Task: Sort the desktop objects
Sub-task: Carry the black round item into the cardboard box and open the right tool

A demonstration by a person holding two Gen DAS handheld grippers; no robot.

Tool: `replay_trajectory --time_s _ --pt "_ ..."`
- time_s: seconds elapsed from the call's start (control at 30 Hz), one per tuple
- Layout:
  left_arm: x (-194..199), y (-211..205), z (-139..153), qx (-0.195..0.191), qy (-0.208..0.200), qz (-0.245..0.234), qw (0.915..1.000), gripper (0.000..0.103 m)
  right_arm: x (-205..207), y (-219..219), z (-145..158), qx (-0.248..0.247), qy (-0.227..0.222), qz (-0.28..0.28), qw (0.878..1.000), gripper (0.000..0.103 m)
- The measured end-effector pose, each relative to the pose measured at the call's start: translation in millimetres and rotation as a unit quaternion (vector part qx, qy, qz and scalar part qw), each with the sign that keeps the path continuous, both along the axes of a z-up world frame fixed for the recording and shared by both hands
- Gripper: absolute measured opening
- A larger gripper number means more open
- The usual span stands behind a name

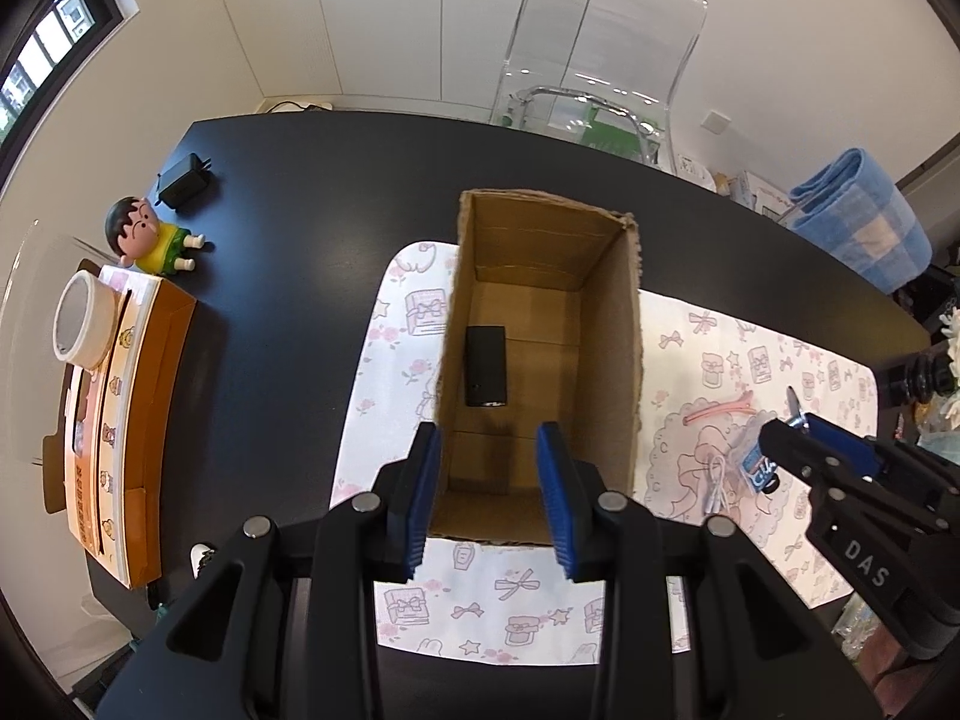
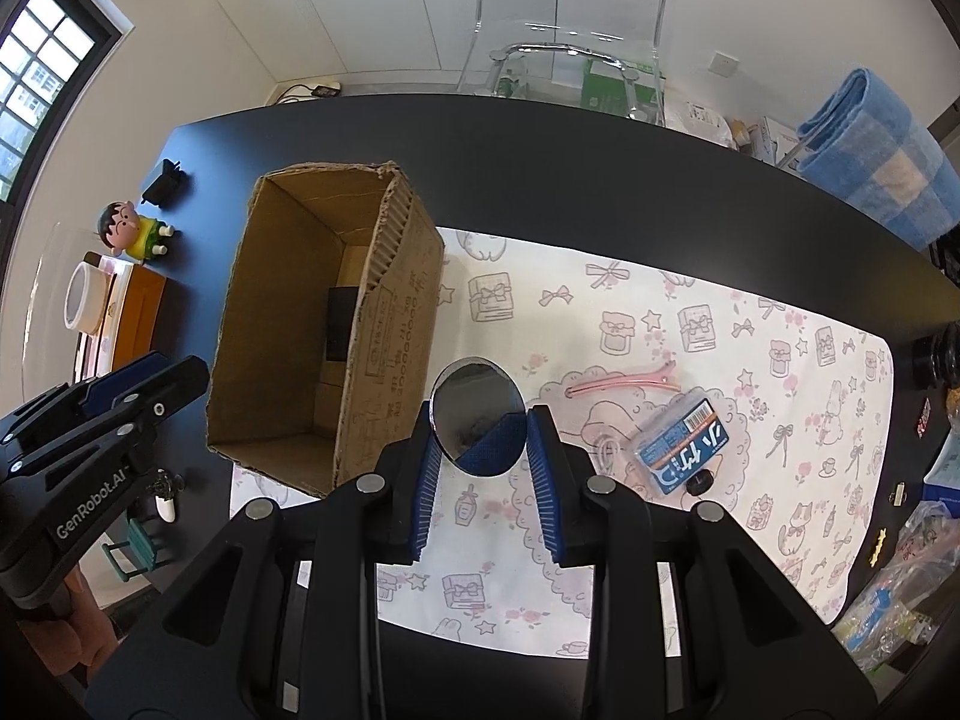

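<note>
between the right gripper (image 2: 483, 441)'s blue pads sits a small round mirror (image 2: 477, 414), pinched at its lower edges and held just above the patterned mat (image 2: 690, 312), right beside the cardboard box (image 2: 390, 324). left gripper (image 1: 489, 453) hangs over the box's near end, jaws spread wide with nothing in them. inside the box a black rectangular thing (image 1: 486, 375) lies flat on the bottom. out on the mat, right of the mirror, there's a pink hair clip (image 2: 624, 381) and a blue packet (image 2: 681, 447), close together.
</note>
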State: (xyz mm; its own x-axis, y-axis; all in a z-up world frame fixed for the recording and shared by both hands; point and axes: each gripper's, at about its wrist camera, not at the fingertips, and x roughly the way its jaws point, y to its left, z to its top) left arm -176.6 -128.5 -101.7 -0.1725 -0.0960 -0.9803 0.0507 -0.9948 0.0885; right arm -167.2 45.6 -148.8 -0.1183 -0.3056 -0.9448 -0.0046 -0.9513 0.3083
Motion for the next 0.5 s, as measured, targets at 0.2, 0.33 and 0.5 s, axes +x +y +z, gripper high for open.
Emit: replay_trajectory --time_s 0.2,0.33,0.5 --pt "3.7 -24.5 8.2 -0.004 0.008 0.021 0.9997 0.033 -10.8 -24.8 3.8 -0.004 0.004 0.017 1.0 0.029" --pt "6.2 -45.5 12.6 -0.005 0.011 0.04 0.9991 0.033 -18.9 -44.2 6.5 -0.006 0.007 0.031 0.999 0.029" --pt "13.2 -70.2 15.6 -0.01 0.011 0.064 0.9979 0.033 -27.2 -69.1 9.3 -0.008 0.009 0.053 0.999 0.029"
